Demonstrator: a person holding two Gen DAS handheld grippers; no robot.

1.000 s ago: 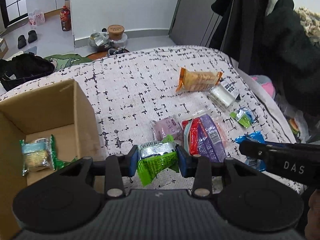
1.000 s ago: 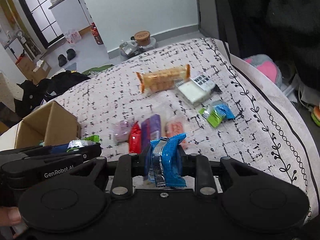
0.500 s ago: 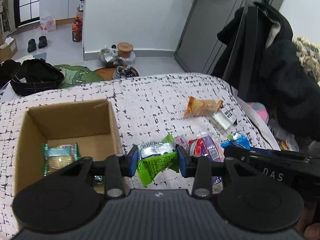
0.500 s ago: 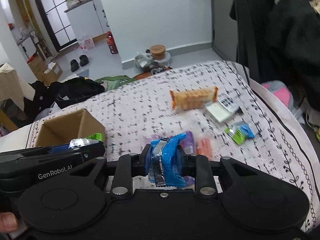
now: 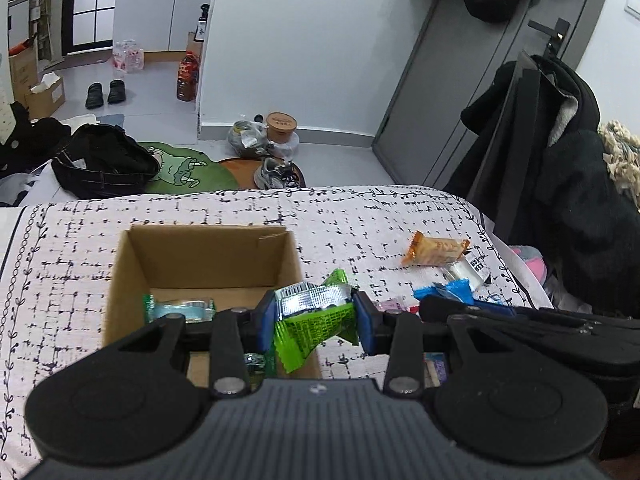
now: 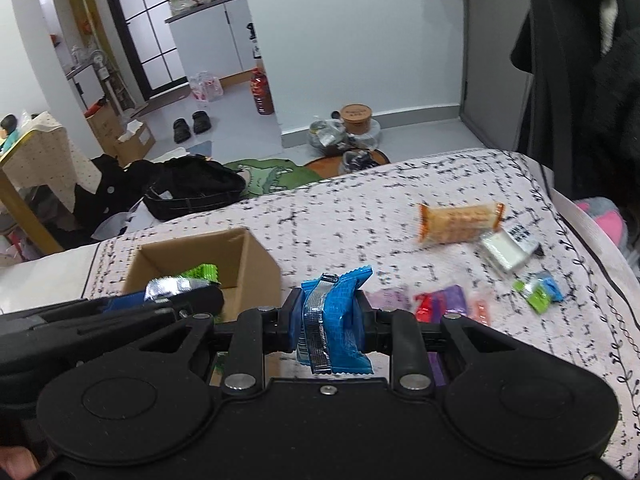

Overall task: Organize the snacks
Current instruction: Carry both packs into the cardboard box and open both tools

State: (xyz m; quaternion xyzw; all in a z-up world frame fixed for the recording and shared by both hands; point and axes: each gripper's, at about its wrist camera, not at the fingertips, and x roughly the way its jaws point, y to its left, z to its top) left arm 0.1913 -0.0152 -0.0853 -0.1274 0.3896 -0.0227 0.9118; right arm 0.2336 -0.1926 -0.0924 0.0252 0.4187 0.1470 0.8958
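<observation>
We note the left gripper (image 5: pixel 314 316) clenched on a green packet (image 5: pixel 316 318) over the cardboard box (image 5: pixel 124 276); right gripper (image 6: pixel 328 330) grasping a blue packet (image 6: pixel 334 320). Patterned bedspread (image 5: pixel 200 210); grey floor (image 5: pixel 340 156) beyond the bed's far edge.

One cardboard box (image 5: pixel 124 276) stands on the bed (image 5: pixel 60 248). One green-wrapped snack (image 5: pixel 180 308) shows inside it, though part of the floor is hidden. Two tools, left (image 5: pixel 314 316) and right (image 6: pixel 330 322), each clamp one packet: one green packet (image 5: pixel 316 320), one blue packet (image 6: pixel 336 320). One orange packet (image 6: pixel 458 222) and one white packet (image 6: pixel 506 250) lie toward the bed's far right corner.
</observation>
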